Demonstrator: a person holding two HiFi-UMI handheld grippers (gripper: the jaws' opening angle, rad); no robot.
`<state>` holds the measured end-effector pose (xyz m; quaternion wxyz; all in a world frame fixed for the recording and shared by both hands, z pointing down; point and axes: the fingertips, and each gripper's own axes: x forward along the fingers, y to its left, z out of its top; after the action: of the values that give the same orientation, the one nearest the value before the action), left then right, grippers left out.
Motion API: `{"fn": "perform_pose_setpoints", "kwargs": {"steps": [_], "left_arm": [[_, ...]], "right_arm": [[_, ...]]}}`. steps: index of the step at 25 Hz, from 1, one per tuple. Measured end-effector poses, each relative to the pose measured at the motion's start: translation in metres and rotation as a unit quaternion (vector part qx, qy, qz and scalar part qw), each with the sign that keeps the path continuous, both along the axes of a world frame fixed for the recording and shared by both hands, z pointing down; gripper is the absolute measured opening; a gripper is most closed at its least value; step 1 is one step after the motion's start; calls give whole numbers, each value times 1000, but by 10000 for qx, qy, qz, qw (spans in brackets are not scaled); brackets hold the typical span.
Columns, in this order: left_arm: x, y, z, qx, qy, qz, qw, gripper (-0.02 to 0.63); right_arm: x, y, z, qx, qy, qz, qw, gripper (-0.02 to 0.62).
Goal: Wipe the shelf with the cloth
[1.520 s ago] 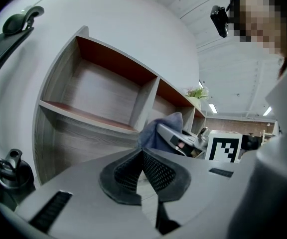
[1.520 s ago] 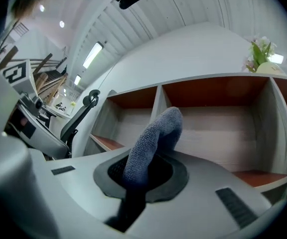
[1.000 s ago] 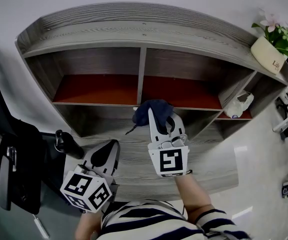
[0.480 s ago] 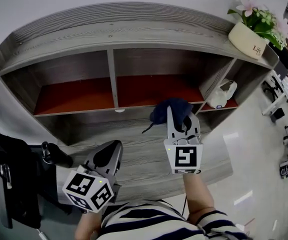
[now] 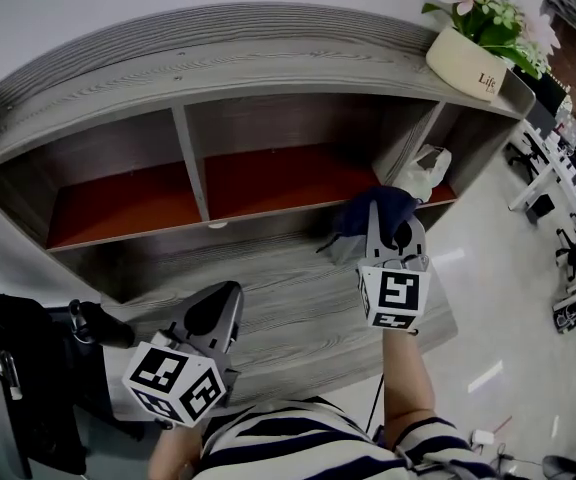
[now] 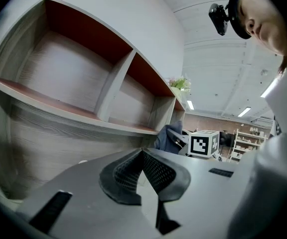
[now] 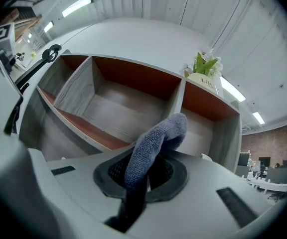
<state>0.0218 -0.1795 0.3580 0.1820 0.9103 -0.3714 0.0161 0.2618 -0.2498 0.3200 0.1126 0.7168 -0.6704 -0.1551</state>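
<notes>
My right claw (image 7: 144,177) is clamped on the cloth (image 7: 156,142). The blue-grey terry is pinched between the two jaws, and a fold of it bulges up past their tips. In the head view the claw sits near the right end of the shelf (image 5: 268,298), over its wide grey lower board. The cloth bunches at the front edge of the shelf's red-floored level, close to the slanted partition (image 5: 406,140) on that side. I cannot tell whether the cloth presses on the wood or hangs just above it.

My left claw (image 6: 142,159) has its jaws together with nothing between them. It hangs low in front of the shelf's lower board, left of the middle and well apart from the right claw.

A white crumpled bag (image 5: 420,171) lies in the shelf's end compartment, just beyond the cloth. A cream flower pot (image 5: 465,60) with pink and green blooms stands on the shelf's top board at its right end. An upright divider (image 5: 190,163) splits the red-floored level left of the cloth.
</notes>
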Motion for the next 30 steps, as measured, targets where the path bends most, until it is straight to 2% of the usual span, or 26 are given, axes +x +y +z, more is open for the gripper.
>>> {"fn": "perform_pose_setpoints", "kwargs": {"steps": [6,15,22,30], "left_arm": [[6,1,1,11,-23,118,9999,15],[5,3,0,32,-38,115,9999,15],[-8,4,-1,44,-28,-83,10000,15],[-25,7,-3,108,-47,-327,9994,15]], "right_arm": [[26,2,6,-73,-185,256,9995,44],[13,6,-3,-13,-179,92,9998,44],[-20,14,-37,339,-398,-419,9978,44],[-91,13,-88,898,-314,-1491,9842,44]]}}
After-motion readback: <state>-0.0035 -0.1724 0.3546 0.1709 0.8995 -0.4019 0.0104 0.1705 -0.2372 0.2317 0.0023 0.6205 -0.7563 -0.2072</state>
